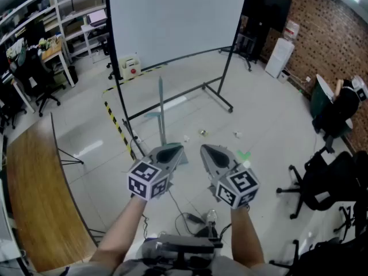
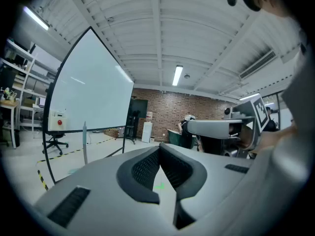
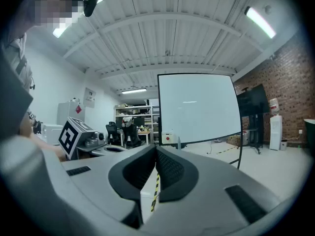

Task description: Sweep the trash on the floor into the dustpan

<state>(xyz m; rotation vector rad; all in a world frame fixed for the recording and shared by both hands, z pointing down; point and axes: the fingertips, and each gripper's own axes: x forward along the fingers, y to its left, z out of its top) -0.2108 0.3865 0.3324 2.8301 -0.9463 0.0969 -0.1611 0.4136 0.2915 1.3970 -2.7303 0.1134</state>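
Small bits of trash (image 1: 203, 133) lie scattered on the pale floor ahead, with more pieces (image 1: 237, 134) to the right. A teal-grey upright handle (image 1: 161, 111) stands by the whiteboard's foot, with a teal flat part (image 1: 154, 115) beside it; the same handle (image 2: 84, 144) shows in the left gripper view. My left gripper (image 1: 172, 149) (image 2: 160, 149) and right gripper (image 1: 208, 149) (image 3: 156, 149) are held side by side in the air, nearly level, well short of the trash. Both are shut, and nothing is between their jaws.
A large wheeled whiteboard (image 1: 172, 22) stands ahead, its frame legs (image 1: 218, 96) reaching over the floor. A wooden table (image 1: 34, 194) runs along the left, office chairs (image 1: 322, 177) stand at the right, yellow-black tape (image 1: 118, 125) and cables (image 1: 184, 211) lie on the floor.
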